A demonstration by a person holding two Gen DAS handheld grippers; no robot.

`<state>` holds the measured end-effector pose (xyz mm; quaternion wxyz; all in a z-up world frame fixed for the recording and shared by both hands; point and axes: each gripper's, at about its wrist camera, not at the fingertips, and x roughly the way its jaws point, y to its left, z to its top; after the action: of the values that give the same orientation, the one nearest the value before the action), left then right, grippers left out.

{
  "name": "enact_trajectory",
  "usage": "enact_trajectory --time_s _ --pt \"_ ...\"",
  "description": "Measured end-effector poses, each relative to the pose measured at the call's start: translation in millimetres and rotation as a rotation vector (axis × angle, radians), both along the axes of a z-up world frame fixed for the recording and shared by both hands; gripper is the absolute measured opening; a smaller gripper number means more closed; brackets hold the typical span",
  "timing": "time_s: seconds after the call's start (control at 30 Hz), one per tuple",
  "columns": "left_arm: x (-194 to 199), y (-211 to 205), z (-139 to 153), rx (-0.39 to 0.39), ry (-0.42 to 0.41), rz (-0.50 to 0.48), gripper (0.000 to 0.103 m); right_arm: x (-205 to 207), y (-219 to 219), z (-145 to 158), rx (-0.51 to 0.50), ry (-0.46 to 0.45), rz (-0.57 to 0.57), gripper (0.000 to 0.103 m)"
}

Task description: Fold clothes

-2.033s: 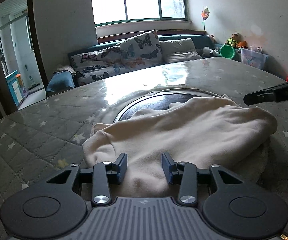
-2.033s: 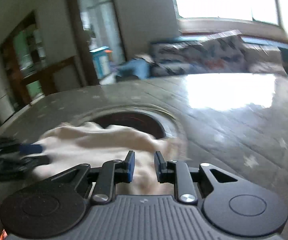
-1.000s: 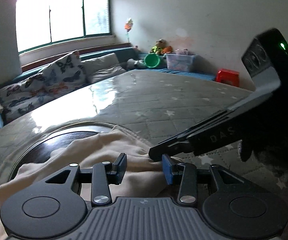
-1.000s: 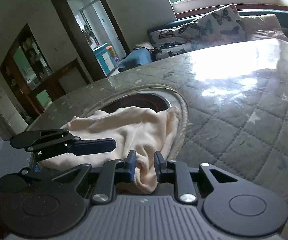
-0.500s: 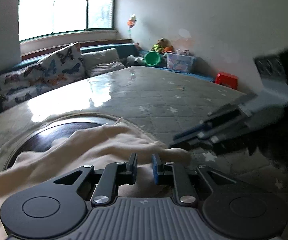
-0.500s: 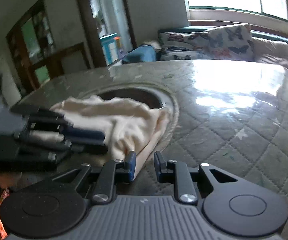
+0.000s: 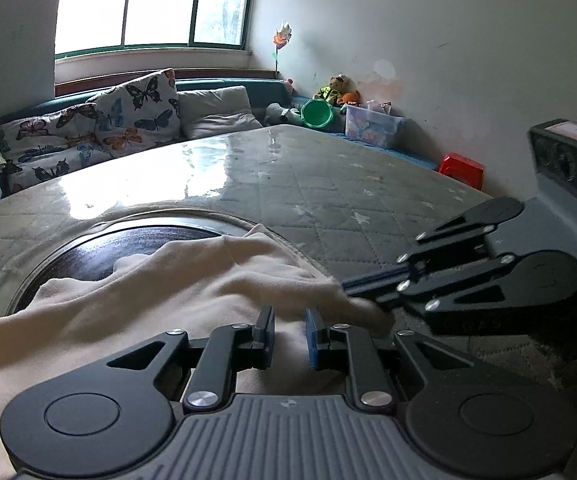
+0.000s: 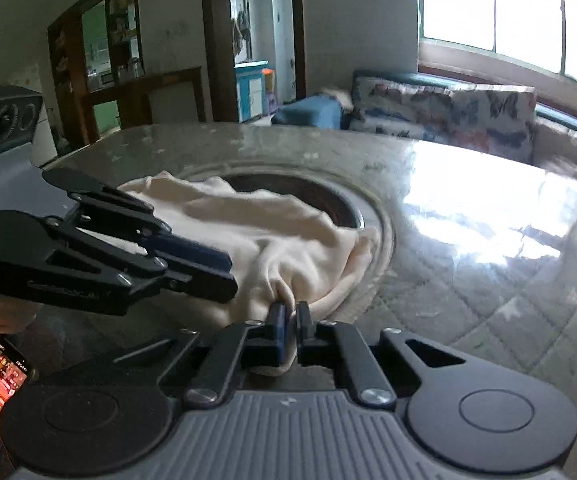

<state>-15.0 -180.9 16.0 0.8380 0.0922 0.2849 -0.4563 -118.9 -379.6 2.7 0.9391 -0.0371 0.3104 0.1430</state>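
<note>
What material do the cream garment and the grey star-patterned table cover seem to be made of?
The cream garment looks like soft, matte fleece or thick knit: it bunches in rounded folds and shows no shine. The grey star-patterned table cover looks like quilted fabric, judging by its stitched diamond lines; its strong window glare suggests a clear plastic sheet or a glossy coating on top, though I cannot tell which.

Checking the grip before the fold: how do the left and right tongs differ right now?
The right tongs are shut tight on a bunched edge of the cloth; the left tongs keep a narrow gap, with cloth in it. The right tongs hold the cloth's end; the left tongs sit further in along it. Both are black with blue pads and point down at the table.
</note>
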Motion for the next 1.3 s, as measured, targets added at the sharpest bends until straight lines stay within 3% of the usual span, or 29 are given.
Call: enact_trajectory --time_s 0.1,0.17,0.27,0.33,0.47,0.67,0.73,0.9,1.0,1.2,1.3 --pt "-1 -3 -1 0.021 -0.013 -0.004 0.021 -14 -2 9 -0.062 -0.079 -0.081 0.0" --pt "-1 -3 -2 0.027 -0.016 -0.009 0.021 -19 -9 10 -0.049 -0.069 -0.112 0.0" --pt "-1 -4 -3 0.033 -0.021 -0.013 0.021 -18 -14 5 0.008 -0.022 -0.062 0.001" --pt "-3 -4 -3 0.036 -0.029 -0.011 0.021 -16 -9 3 0.01 -0.005 -0.015 0.006" --pt "-4 -5 -3 0.049 -0.042 -0.014 0.021 -8 -1 -2 0.011 0.011 0.048 0.007" --pt "-5 -5 -4 0.056 -0.049 -0.02 0.021 6 -2 -9 0.041 0.024 0.055 0.01" --pt "-5 -5 -4 0.06 -0.053 -0.022 0.021 0 -1 -5 0.016 -0.008 0.016 0.001" --pt "-5 -4 -5 0.07 -0.063 -0.03 0.023 -16 -7 6 -0.051 -0.08 -0.108 0.0" --pt "-6 -4 -7 0.075 -0.078 -0.039 0.023 -17 -21 0 0.0 -0.041 -0.123 0.0" --pt "-9 -12 -2 0.077 -0.085 -0.045 0.023 -1 -20 18 0.132 -0.039 -0.082 0.005" --pt "-19 -24 1 0.066 -0.105 -0.109 0.023 24 -10 21 0.193 -0.003 -0.034 0.005"
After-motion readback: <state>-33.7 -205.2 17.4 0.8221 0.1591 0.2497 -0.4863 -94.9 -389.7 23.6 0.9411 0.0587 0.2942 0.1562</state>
